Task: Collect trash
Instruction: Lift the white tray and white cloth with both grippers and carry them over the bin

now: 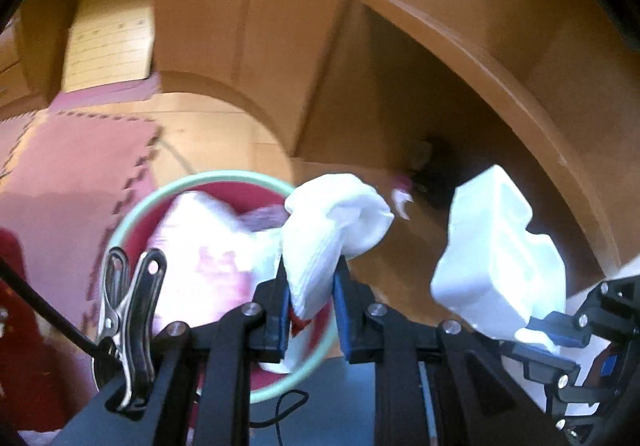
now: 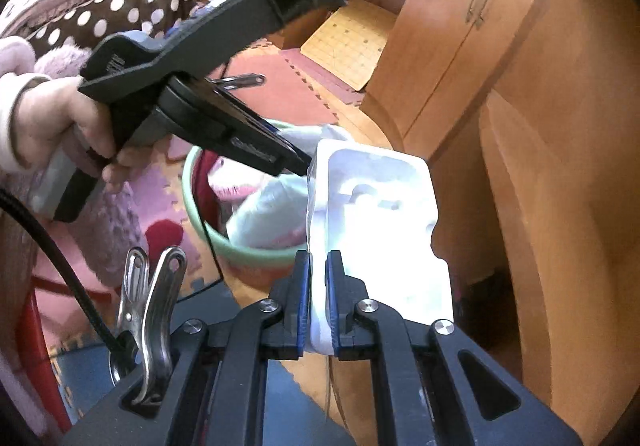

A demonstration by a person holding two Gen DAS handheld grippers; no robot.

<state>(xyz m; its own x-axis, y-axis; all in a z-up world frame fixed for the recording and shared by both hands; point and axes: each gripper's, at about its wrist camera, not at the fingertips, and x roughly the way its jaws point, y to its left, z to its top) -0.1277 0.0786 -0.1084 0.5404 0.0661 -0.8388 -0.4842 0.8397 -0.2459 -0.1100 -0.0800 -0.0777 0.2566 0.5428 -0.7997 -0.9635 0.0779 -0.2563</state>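
Observation:
My left gripper [image 1: 310,286] is shut on a crumpled white paper towel [image 1: 336,217], held above a bin with a mint-green rim [image 1: 224,175] and a red inside. A white bag [image 1: 200,246] lies in the bin. My right gripper [image 2: 318,286] is shut on the edge of a moulded white foam block [image 2: 380,221], held up just right of the bin rim [image 2: 248,252]. In the left wrist view, the foam block [image 1: 496,246] and right gripper [image 1: 556,330] are at the right. In the right wrist view, a hand [image 2: 52,121] holds the left gripper [image 2: 302,161] over the bin.
Orange wooden cabinets [image 2: 460,29] curve around the right and back. A dark recess [image 1: 432,133] opens under them. Pink puzzle mats [image 1: 72,173] cover the floor, with a yellow gridded board [image 2: 348,33] beyond. A brown polka-dot blanket [image 2: 112,17] lies at the upper left.

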